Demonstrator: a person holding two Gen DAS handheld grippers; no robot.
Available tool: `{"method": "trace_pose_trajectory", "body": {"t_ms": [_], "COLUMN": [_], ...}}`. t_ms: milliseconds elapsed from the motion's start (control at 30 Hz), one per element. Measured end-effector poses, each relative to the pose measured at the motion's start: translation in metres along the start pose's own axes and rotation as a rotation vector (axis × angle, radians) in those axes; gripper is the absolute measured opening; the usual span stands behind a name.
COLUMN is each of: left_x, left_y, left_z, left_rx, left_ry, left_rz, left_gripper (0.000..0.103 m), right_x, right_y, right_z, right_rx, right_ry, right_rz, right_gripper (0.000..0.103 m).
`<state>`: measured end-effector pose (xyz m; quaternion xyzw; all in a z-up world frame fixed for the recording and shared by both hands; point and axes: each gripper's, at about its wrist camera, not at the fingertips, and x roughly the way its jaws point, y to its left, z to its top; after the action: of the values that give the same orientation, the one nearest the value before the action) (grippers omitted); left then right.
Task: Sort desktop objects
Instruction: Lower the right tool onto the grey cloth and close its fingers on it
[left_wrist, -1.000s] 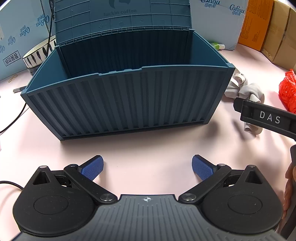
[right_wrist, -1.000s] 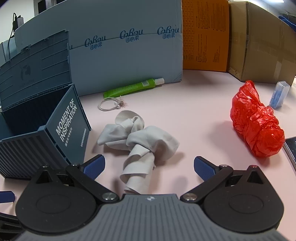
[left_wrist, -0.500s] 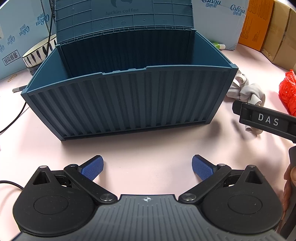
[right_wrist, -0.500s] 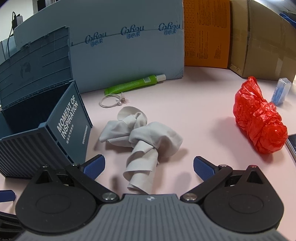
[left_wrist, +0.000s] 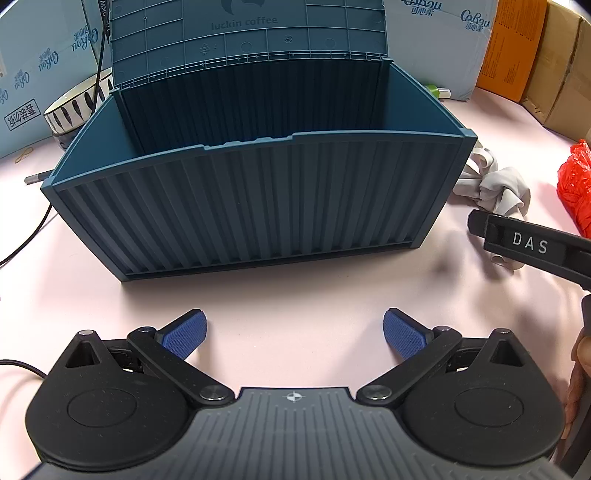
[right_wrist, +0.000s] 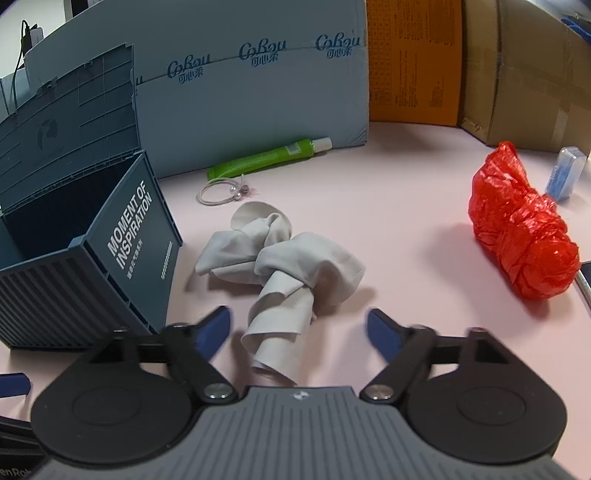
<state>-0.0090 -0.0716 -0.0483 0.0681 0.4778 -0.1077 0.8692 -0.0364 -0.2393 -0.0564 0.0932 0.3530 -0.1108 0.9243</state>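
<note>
Meanwhile, right gripper (right_wrist: 298, 328) jaws closing around grey cloth (right_wrist: 280, 266); left gripper (left_wrist: 294, 334) jaws apart, empty.

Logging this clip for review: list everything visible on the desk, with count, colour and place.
storage box: 1, dark blue, lid up, desk left
grey cloth: 1, knotted, right of box
hair tie: 1, pale, behind cloth
green tube: 1, by light-blue carton
plastic bag: 1, red, far right
striped bowl: 1, behind box
left gripper: open, empty
right gripper: closing, cloth end between the jaws, not yet pinched
</note>
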Motion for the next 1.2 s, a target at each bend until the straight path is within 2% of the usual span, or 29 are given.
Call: {"method": "trace_pose_trajectory", "body": {"t_ms": [133, 167, 200, 233, 267, 433, 833, 1200], "left_x": [0.002, 0.000, -0.001, -0.001, -0.001, -0.002, -0.012, -0.019], "left_y": [-0.002, -0.001, 0.000, 0.000, -0.001, -0.003, -0.010, -0.034], "left_z": [0.001, -0.001, -0.002, -0.003, -0.003, -0.004, -0.022, -0.032], "left_rx": [-0.003, -0.003, -0.004, -0.005, -0.005, -0.008, 0.005, 0.078], "left_ry": [0.000, 0.000, 0.000, 0.000, -0.001, -0.004, -0.027, -0.049], "left_rz": [0.002, 0.002, 0.003, 0.003, 0.005, 0.009, 0.007, -0.059], "left_gripper": [0.102, 0.102, 0.102, 0.102, 0.102, 0.102, 0.102, 0.102], "right_x": [-0.001, -0.002, -0.002, -0.002, -0.002, -0.004, -0.019, -0.041], "right_y": [-0.005, -0.006, -0.008, -0.010, -0.012, -0.019, -0.025, -0.034], "right_z": [0.000, 0.000, 0.000, 0.001, 0.001, 0.001, -0.007, -0.022], "right_rx": [0.007, 0.014, 0.021, 0.030, 0.038, 0.074, 0.059, 0.020], "right_ry": [-0.008, -0.011, -0.011, -0.009, -0.006, 0.007, 0.037, 0.066], "right_rz": [-0.009, -0.006, 0.004, 0.017, 0.029, 0.082, 0.120, 0.163], "right_gripper": [0.053, 0.039, 0.032, 0.014, 0.006, 0.005, 0.005, 0.005]}}
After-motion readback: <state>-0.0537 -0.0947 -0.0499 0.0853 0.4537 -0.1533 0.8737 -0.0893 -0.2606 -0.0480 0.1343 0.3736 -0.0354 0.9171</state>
